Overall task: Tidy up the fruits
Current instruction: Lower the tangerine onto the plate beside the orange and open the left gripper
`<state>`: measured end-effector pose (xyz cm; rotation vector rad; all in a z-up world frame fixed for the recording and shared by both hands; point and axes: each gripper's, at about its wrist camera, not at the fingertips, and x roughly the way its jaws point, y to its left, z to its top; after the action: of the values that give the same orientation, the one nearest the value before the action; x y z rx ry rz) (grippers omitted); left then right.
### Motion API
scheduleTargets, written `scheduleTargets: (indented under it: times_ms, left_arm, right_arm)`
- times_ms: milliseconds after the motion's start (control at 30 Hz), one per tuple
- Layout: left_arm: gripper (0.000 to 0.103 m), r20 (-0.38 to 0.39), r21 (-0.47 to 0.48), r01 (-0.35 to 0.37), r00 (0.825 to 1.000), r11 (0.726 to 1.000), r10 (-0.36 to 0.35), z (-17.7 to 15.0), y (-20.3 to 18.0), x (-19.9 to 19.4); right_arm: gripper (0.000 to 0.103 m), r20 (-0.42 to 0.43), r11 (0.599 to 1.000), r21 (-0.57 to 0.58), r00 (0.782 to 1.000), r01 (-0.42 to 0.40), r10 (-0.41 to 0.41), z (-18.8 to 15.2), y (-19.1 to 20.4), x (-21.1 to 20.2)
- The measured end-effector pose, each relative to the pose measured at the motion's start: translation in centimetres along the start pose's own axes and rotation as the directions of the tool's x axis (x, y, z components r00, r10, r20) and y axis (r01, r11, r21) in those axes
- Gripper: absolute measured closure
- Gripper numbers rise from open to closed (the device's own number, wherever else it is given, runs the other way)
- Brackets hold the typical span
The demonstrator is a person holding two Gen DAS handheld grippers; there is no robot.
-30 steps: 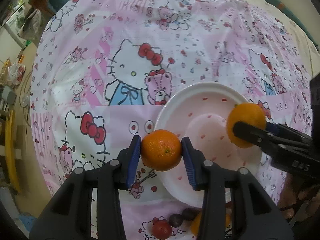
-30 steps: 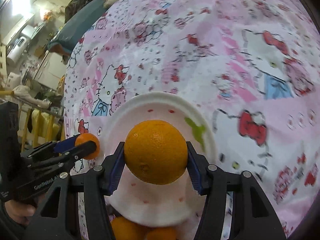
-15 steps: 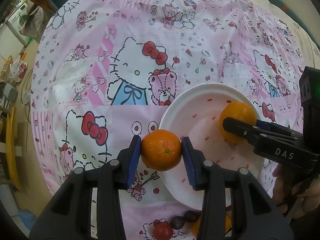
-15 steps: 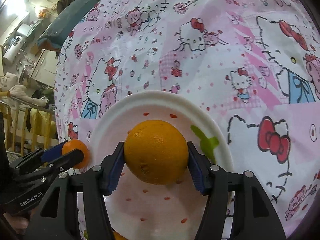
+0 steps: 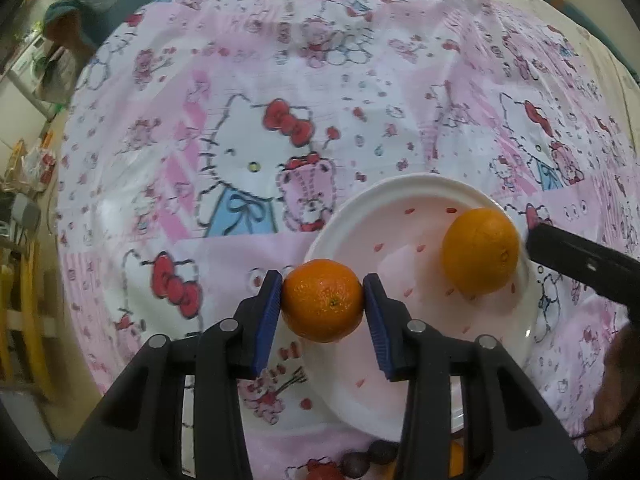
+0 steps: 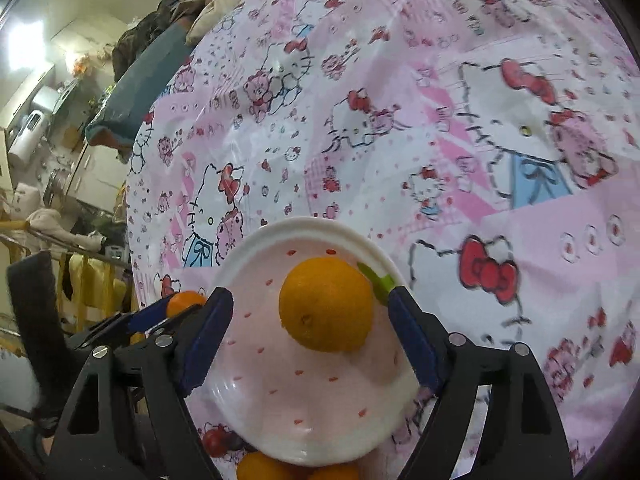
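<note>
So far, one orange (image 6: 326, 304) has been set on the white plate (image 6: 304, 228), which lies on the cartoon-print cloth (image 5: 248, 80) covering the bench. A second, smaller orange (image 5: 322, 300) is clamped in the left gripper (image 5: 322, 304), over the plate's near-left rim, and is judged next to be placed. More fruit (image 6: 260, 468) waits at the plate's near edge, so much is left. The right gripper (image 6: 310, 336) is opening: its jaws stand wide apart, clear of the placed orange lying between them.
</note>
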<state>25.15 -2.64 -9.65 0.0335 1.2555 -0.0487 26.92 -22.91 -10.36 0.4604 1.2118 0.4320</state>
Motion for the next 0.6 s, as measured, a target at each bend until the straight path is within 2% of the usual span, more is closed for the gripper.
scheduleTargets:
  times_ms: [100,267,400,600]
  left_arm:
    - [0.066,-0.008,-0.009,0.044,0.999,0.999,-0.044,0.4,-0.4,0.2]
    - [0.066,-0.006,0.017,0.065,0.998,0.998,-0.065,1.0,-1.7,1.2]
    - [0.066,-0.008,0.044,0.057,0.998,0.997,-0.057,1.3,-2.4,2.1]
    - [0.065,-0.012,0.046,0.063,0.998,0.997,-0.062,1.5,-3.2,2.8]
  right_arm:
    - [0.021,0.023,0.999,0.029,0.999,0.024,-0.025,-0.5,-0.2,-1.9]
    - [0.021,0.046,0.993,0.104,0.997,0.049,-0.054,-1.4,-1.9,-5.4]
    - [0.021,0.071,0.982,0.161,0.991,0.101,-0.114,-2.8,-3.8,-7.5]
    - [0.021,0.091,0.971,0.181,0.981,0.153,-0.172,-4.6,-5.1,-7.9]
